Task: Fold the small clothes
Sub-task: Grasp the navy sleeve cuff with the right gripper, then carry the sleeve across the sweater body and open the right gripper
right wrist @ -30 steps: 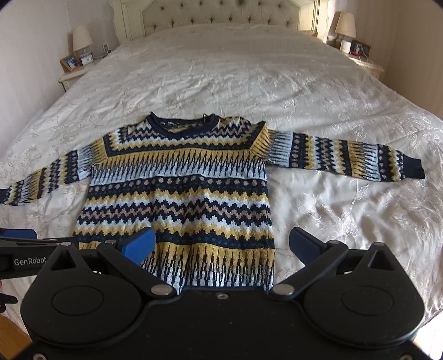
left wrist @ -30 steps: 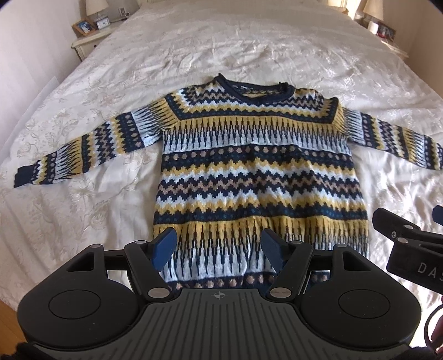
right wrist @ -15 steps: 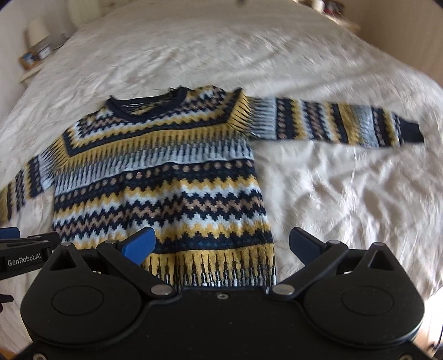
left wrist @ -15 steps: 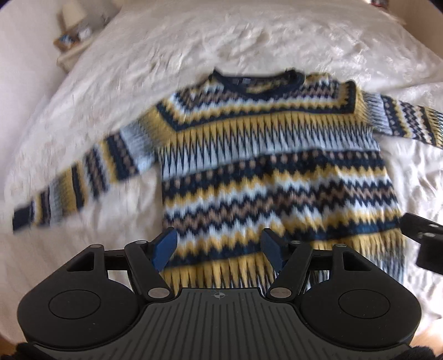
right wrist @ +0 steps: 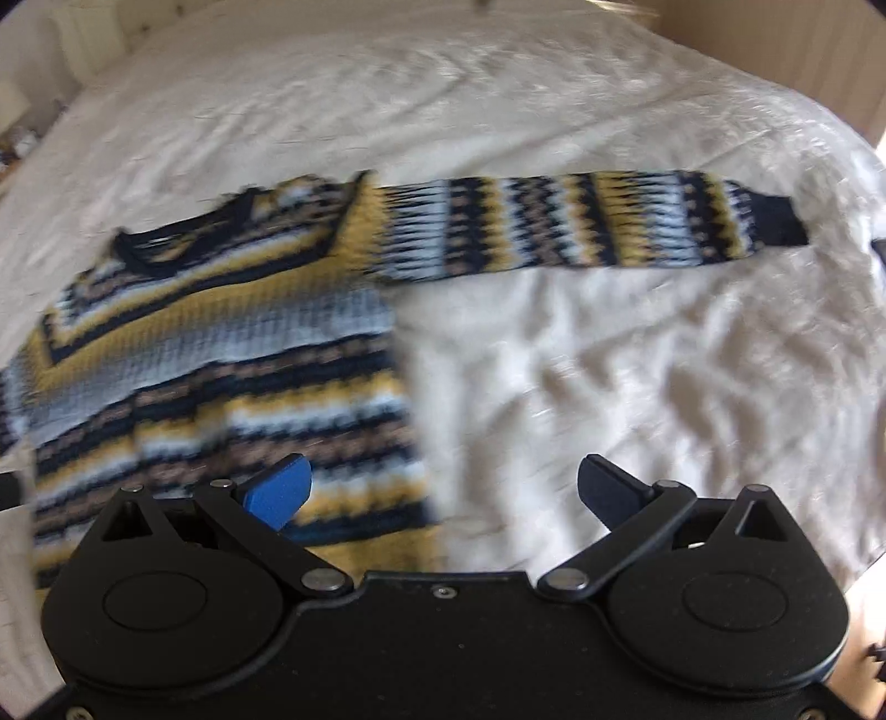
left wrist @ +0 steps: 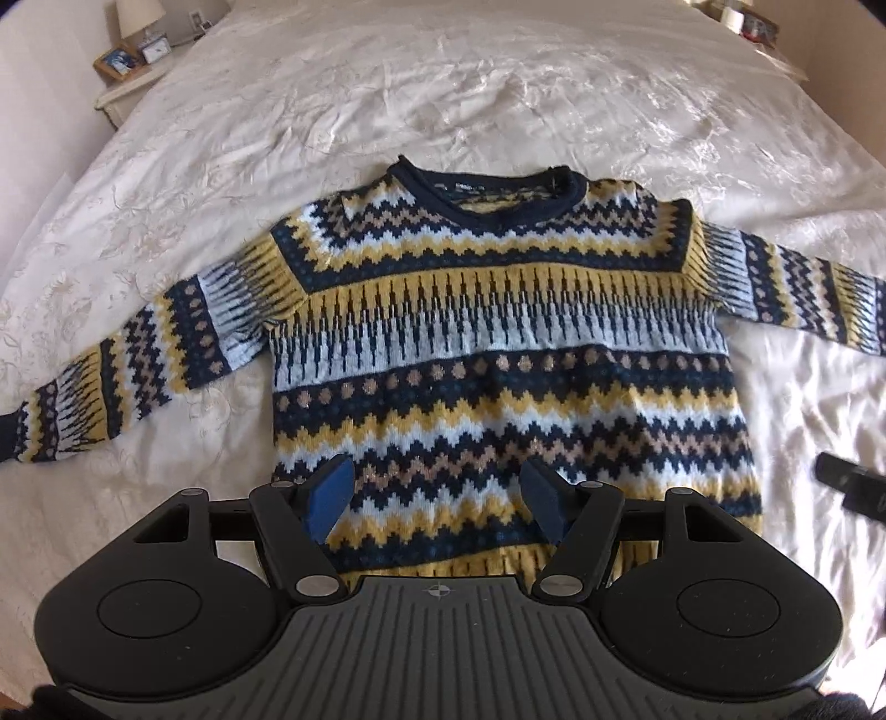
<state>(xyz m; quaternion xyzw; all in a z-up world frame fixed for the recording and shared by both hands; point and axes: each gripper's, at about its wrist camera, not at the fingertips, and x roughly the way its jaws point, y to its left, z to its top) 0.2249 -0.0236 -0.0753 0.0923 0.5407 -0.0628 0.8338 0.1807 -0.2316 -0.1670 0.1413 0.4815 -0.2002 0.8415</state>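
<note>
Flat on the white bedspread (left wrist: pixel 498 94) the patterned sweater (left wrist: pixel 498 343) is spread, both sleeves stretched outward. Above its hem the left gripper (left wrist: pixel 440 493) and right gripper (right wrist: pixel 443 493) are held unclenched, nothing grasped. A nightstand (left wrist: pixel 119 91) with a lamp (left wrist: pixel 133 14) is seen beyond.

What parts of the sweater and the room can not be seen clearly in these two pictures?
- Sweater bottom hem: hidden behind the left gripper body, left wrist view.
- Right sleeve cuff: cut off by the picture's edge, left wrist view.
- Sweater pattern: motion blur, right wrist view.
- Photo frame on the nightstand: too small to read.
</note>
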